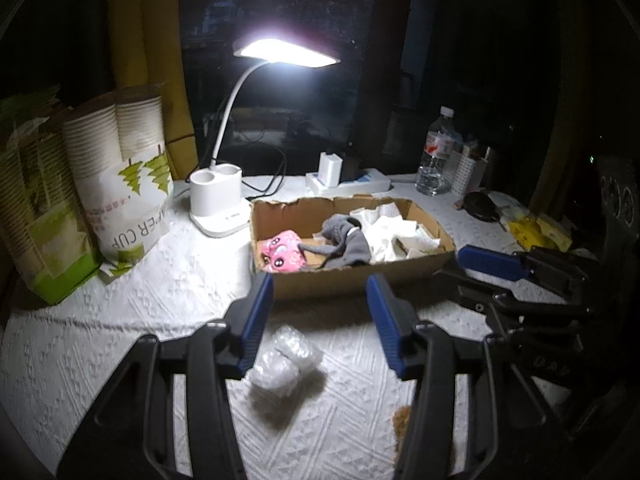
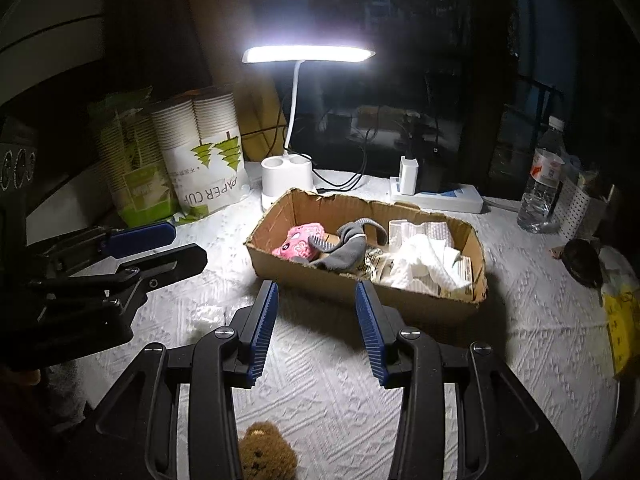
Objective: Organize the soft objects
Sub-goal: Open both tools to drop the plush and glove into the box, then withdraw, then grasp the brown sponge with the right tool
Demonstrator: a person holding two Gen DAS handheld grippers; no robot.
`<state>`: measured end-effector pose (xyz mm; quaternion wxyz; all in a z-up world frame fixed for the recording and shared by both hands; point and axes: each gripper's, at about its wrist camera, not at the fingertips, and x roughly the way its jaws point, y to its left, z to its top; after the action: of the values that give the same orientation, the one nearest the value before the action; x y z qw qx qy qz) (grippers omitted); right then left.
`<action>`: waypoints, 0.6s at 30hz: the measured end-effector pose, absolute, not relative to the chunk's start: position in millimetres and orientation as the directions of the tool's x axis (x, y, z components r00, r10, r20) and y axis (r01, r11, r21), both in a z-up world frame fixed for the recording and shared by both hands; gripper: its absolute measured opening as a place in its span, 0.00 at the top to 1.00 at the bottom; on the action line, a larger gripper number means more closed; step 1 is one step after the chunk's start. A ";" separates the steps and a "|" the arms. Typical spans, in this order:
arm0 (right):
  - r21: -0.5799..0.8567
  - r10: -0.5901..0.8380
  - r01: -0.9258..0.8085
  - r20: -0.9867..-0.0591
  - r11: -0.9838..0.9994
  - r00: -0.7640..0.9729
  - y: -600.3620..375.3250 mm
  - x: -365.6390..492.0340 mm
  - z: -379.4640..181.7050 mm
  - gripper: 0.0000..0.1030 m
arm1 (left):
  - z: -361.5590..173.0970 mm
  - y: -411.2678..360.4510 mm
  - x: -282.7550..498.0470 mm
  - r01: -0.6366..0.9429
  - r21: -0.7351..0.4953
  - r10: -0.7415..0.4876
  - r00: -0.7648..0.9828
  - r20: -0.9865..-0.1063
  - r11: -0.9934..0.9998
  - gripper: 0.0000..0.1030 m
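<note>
Cardboard box (image 1: 352,280) sits mid-table on the white textured cloth (image 1: 160,320), torn rim at the back, near wall facing both claws. Inside: pink soft toy (image 1: 284,256) at the left end, grey sock (image 1: 344,244) in the middle, white cloths (image 1: 396,232) filling the right end. Left claw (image 1: 320,320) is released, nothing btwn its blue pads, hanging just short of the box's near wall. Below it, a clear bubble-wrap wad (image 1: 286,364) lies loose on the cloth, apart from the box. Right claw (image 2: 316,328) is also released and empty, aimed at the box's near wall; a brown fuzzy item (image 2: 266,454) lies on the cloth at the bottom edge of its view, btwn the claw's arms. The two claws sit side by side, close, left one showing at the left of the right-wrist view. Open cloth in front of the box and to its left. Behind the box: white desk lamp (image 1: 218,204) w/ lit head, power strip (image 1: 348,184) w/ charger, cables. Far left: paper-cup packs (image 1: 120,184). Far right: water bottle (image 1: 436,156), white perforated holder, a dark object and yellow packets near the table edge.
</note>
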<state>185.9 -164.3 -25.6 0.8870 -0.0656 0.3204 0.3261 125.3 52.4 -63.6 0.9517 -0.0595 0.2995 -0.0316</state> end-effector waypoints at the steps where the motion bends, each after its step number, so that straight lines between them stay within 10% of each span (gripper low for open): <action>1: 0.092 0.537 -0.622 -0.612 0.778 0.581 -165.3 181.9 -26.1 0.59 | -64.4 51.7 122.4 0.024 -0.133 -0.096 0.818 -0.567 0.991 0.51; 18: 0.085 0.525 -0.628 -0.640 0.774 0.561 -174.0 146.9 -40.4 0.59 | -85.0 42.5 86.8 0.024 -0.145 -0.107 0.794 -0.599 0.989 0.51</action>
<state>146.9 -174.0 -40.4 0.8801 -0.0765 0.3353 0.3274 86.8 42.5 -85.0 0.9449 -0.0649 0.3191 -0.0346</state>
